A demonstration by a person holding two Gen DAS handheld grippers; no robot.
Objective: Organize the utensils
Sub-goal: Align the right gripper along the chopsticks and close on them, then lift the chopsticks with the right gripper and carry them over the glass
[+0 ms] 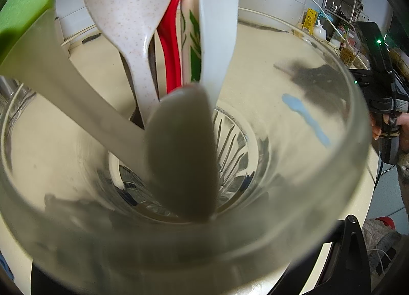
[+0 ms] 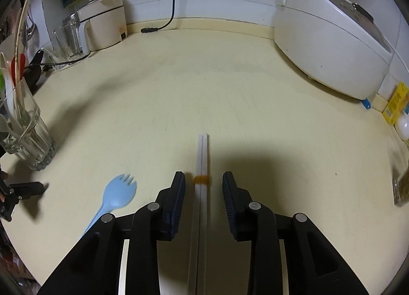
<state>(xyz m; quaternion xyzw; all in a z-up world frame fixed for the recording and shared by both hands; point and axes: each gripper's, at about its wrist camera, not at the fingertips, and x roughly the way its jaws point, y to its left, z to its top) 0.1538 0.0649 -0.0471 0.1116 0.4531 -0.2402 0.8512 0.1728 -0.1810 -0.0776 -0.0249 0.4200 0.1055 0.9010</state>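
**Straddling the banded chopsticks**

Lying flat on the cream tabletop [image 2: 230, 95]: white chopsticks [image 2: 202, 157], paired by an orange band [image 2: 202, 180], between the spread jaws of the right tool [image 2: 203, 187], pads clear of them. Just left of the chopsticks, a pale blue spork [image 2: 117, 192]. Further left, a ribbed glass [image 2: 30, 139] crammed with a speckled spoon [image 1: 127, 26], red utensil [image 1: 173, 39] and white fork [image 1: 217, 39]. Left tool [image 2: 25, 190]: barely in view, opening impossible to tell.

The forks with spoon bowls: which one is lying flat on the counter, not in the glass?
The light blue spork. It lies on the counter, while the white one stands in the glass.
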